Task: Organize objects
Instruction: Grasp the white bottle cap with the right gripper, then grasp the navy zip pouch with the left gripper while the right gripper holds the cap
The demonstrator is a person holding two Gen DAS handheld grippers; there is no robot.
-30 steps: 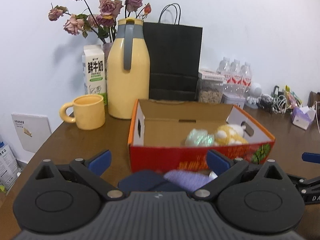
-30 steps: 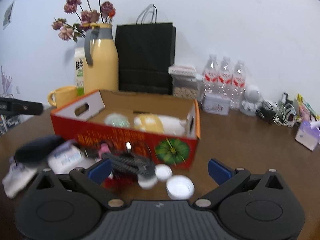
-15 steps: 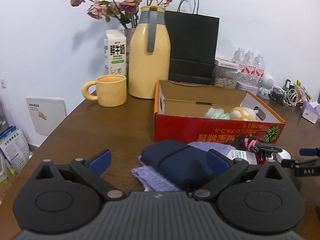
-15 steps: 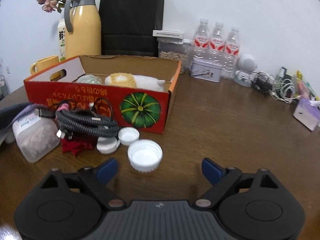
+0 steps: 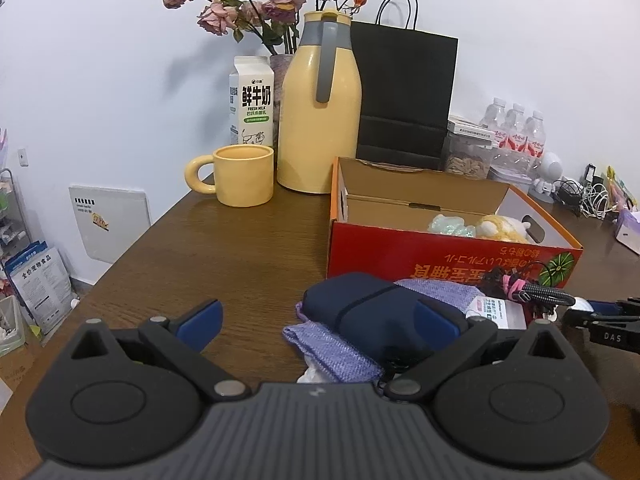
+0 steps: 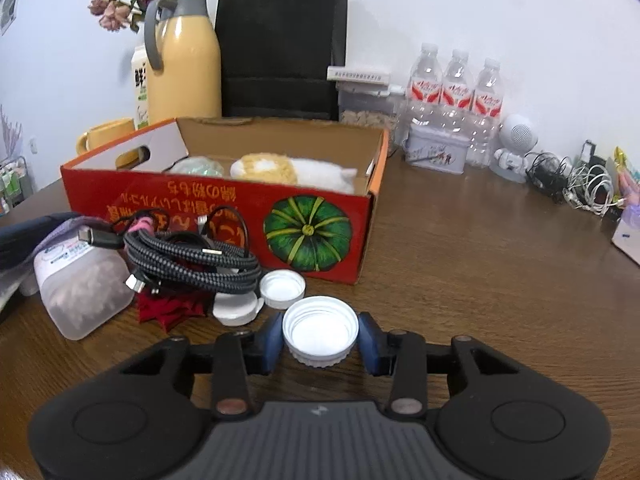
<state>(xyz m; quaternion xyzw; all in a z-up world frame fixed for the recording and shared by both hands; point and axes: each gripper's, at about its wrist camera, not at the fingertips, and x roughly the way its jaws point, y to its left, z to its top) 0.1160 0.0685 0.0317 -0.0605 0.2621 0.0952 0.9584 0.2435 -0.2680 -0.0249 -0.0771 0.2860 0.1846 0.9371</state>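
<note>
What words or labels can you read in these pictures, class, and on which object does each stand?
"鲜牛奶" and "FRESH MILK": milk carton.
"DAS": right gripper, seen in the left wrist view.
Red box: upside-down print, not legible.
Water bottle labels, plastic container label: too small.

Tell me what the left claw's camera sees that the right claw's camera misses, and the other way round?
Only the left view shows the purple cloth clearly, between the open left claw.

Only the right view shows the white cap with the right claw closing around it, plus the red flower.

Both show the red box, yellow jug and black cable.
</note>
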